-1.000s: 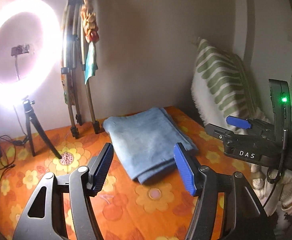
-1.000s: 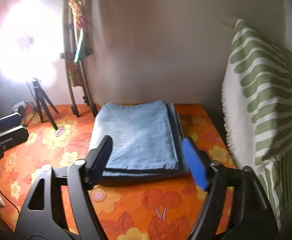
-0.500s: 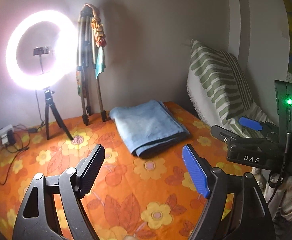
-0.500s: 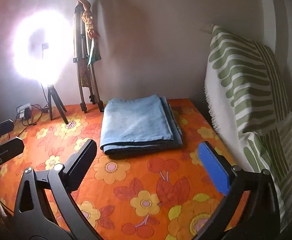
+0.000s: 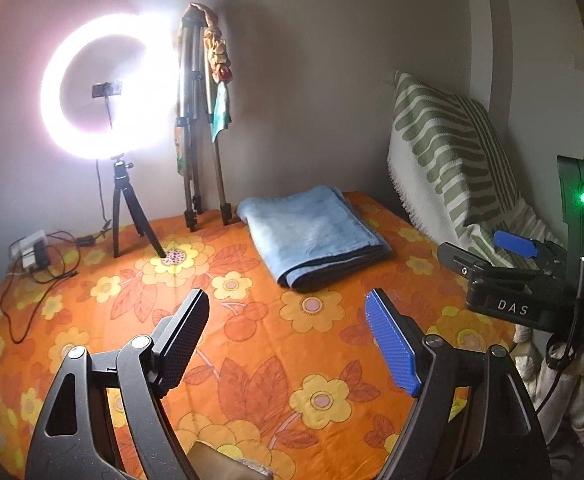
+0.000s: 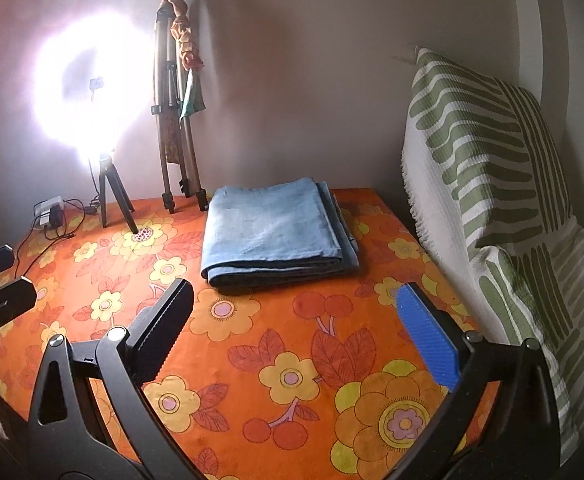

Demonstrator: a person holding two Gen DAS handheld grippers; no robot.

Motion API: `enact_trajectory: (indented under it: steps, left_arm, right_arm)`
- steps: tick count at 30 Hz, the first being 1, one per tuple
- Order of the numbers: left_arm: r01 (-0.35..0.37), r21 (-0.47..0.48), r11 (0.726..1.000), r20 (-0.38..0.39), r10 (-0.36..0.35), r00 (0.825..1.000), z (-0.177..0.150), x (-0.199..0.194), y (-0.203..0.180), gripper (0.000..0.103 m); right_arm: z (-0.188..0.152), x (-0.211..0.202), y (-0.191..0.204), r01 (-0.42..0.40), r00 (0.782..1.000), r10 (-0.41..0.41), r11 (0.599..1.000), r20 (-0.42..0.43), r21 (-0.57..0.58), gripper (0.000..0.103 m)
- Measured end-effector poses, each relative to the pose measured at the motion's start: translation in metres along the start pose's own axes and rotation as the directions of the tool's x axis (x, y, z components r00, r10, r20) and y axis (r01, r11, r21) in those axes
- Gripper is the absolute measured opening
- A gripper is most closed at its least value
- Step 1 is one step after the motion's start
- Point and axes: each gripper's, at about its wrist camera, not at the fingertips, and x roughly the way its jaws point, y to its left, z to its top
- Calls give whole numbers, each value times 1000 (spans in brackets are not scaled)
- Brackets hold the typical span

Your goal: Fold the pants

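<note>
Pants: the folded blue pants (image 6: 276,232) lie as a neat stack at the far side of the orange flowered cloth (image 6: 292,360), near the wall, between the tripod legs (image 6: 180,184) and the striped cushion (image 6: 488,184).
Left gripper: your left gripper (image 5: 288,344) hangs over bare cloth, well short of the stack, jaws wide apart with nothing between them, having just been opening.
Right gripper: your right gripper (image 6: 292,332) is spread as wide as it goes, likewise empty and just opened, with the stack ahead of it and apart from both pads.
Step in hand: the fold looks finished, so you seem to be letting go and drawing clear.
How to do it well: keep both pairs of tongs open and above the cloth so no pad snags an edge.
Check: the layers at the right edge sit slightly stepped; only square them if you want a tidier stack.
Watch: the ring light (image 5: 100,88) stand and its cable (image 5: 48,256) lie to your left.
</note>
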Motion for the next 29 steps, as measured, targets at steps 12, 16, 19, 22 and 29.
enact_trajectory:
  steps: [12,16,19,22,29]
  left_arm:
    - [-26,-1,1000,-25,26,999,-7,-2,-1,84]
    - [-28,0,1000,-26,28,999,-8,-3,-1,84]
    - [-29,5,1000,-21,29,999,-8,-4,-1,84]
    - [-41,15,999,-3,41,999,-10,-7,-1,84]
    - [-38,9,999,-2,38,999,-9,-10,3,84]
  right_arm:
    - [-5,5,4,-10,1000,9,1000,-13,-27,103]
    - [-5,3,8,-17,1000,17,999,-7,-32,103]
    - [-6,2,9,-20,1000,20,999,-6,-32,103]
    - [-6,2,10,-21,1000,21,999,-6,-31,103]
    - [-6,2,12,-27,1000,27,999,-12,-30,103]
